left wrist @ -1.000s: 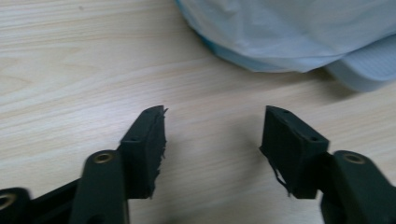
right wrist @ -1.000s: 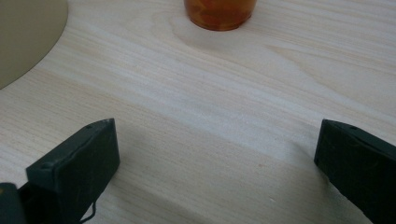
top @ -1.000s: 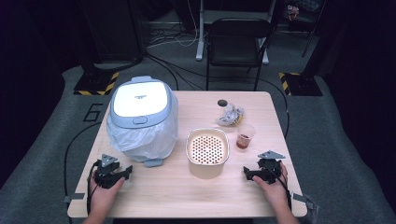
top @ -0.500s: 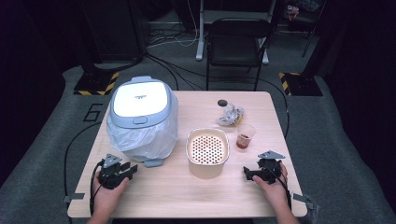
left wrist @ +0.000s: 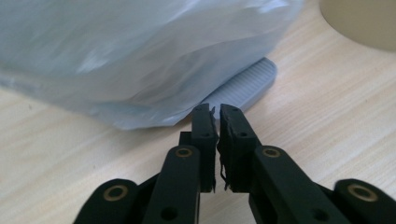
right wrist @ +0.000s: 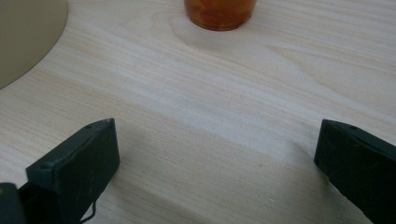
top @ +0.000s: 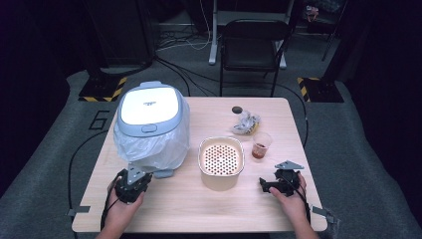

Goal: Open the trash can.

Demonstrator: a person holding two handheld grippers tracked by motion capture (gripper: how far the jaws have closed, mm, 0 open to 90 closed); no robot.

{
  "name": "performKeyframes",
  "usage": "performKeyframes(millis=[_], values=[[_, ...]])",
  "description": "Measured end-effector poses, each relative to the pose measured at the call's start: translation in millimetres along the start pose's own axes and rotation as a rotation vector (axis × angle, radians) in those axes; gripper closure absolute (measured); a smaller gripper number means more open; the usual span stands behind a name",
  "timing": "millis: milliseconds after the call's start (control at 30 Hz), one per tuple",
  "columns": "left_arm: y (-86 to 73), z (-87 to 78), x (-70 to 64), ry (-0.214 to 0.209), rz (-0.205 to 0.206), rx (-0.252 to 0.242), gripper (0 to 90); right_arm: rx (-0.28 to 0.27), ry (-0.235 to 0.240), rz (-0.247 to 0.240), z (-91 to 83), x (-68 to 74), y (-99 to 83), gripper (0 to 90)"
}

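Left tool (top: 132,180) pinched almost shut, a bare sliver of gap between jaws, holding nothing. Set low on surface (top: 199,214), just in front of bin (top: 149,107), at its near edge. Seen along the jaws in left gripper view: left tool (left wrist: 215,112) aimed at grey ribbed pedal (left wrist: 247,86), poking out from under bin's pale, crinkled bag (left wrist: 140,51). Pedal just beyond the jaw tips and slightly to their right, apart from them as far as can be told, long axis running outward from bin's base toward the person. From high view, pedal (top: 161,173) at bin's front right corner, flat on surface. Lid down.

Right tool (top: 262,185) well right of bin, past bowl (top: 221,159), jaws spread wide and empty (right wrist: 215,144). Cup (right wrist: 219,11) of orange liquid ahead of it, farther from bin than bowl.

Judged from this: left hand far nearer to pedal; short nudge forward and rightward, then press down.
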State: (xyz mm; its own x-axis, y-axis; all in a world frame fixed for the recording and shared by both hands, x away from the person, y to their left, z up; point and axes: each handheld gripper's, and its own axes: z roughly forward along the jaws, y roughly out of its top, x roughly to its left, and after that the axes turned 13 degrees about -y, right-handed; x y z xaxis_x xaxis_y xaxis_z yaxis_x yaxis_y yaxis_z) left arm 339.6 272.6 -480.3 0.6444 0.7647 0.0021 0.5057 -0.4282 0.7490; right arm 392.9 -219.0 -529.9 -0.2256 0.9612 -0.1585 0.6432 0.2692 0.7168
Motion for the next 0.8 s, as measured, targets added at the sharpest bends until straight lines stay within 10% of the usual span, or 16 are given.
performKeyframes(millis=[433,800], values=[[24.9,20.7,-17.8,0.027,0.203,0.068,90.0,0.000,0.000,0.000,0.0,0.0,0.0,0.0],[29.6,37.5,-15.0,0.021,0.223,0.089,90.0,0.000,0.000,0.000,0.0,0.0,0.0,0.0]])
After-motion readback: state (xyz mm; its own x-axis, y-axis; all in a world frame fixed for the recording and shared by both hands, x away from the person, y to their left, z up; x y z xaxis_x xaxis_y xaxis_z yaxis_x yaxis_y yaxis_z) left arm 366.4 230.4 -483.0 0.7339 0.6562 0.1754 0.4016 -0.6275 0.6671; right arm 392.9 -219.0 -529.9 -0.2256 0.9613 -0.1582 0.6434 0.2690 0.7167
